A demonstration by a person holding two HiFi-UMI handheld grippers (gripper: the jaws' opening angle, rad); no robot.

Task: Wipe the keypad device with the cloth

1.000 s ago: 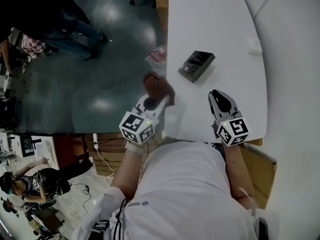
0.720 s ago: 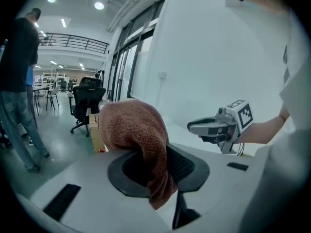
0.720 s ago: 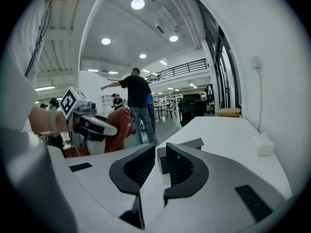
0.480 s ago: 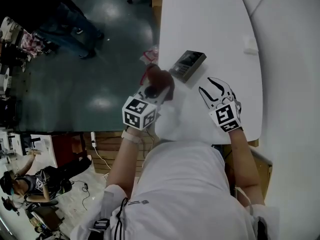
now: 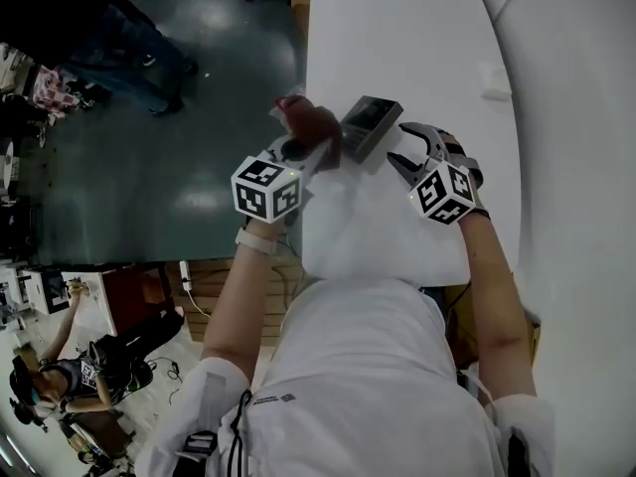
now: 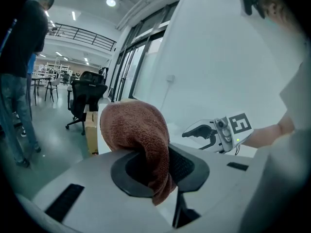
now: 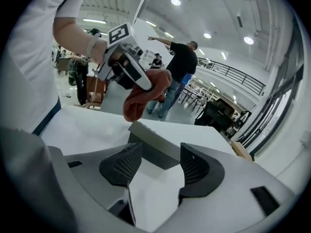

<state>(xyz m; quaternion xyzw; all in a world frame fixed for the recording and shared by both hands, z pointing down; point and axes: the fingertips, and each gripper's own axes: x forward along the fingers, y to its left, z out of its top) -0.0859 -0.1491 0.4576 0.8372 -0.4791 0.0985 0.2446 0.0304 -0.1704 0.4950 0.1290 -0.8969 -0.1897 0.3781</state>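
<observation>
The dark keypad device (image 5: pixel 370 125) lies on the white table (image 5: pixel 397 28). My left gripper (image 5: pixel 316 155) is shut on a reddish-brown cloth (image 5: pixel 310 125), which bunches over the jaws (image 6: pixel 138 130) and hangs at the device's left edge, over its corner (image 7: pixel 146 93). My right gripper (image 5: pixel 412 147) is just right of the device. Its jaws have just been opening and stand wide apart. In the right gripper view the device's grey side (image 7: pixel 155 147) shows between the jaws of the right gripper (image 7: pixel 158 168), with neither pad touching it.
A small white block (image 5: pixel 497 80) lies far right on the table. The table's left edge (image 5: pixel 306 68) drops to a dark floor where people (image 5: pixel 119 38) stand. A clear packet (image 5: pixel 286 105) pokes out behind the cloth. A white surface (image 5: pixel 586 117) runs along the right.
Both grippers have moved up the table to the device. The right gripper rolled and its jaws went from shut to wide open. The cloth now hangs at the device's left edge.
</observation>
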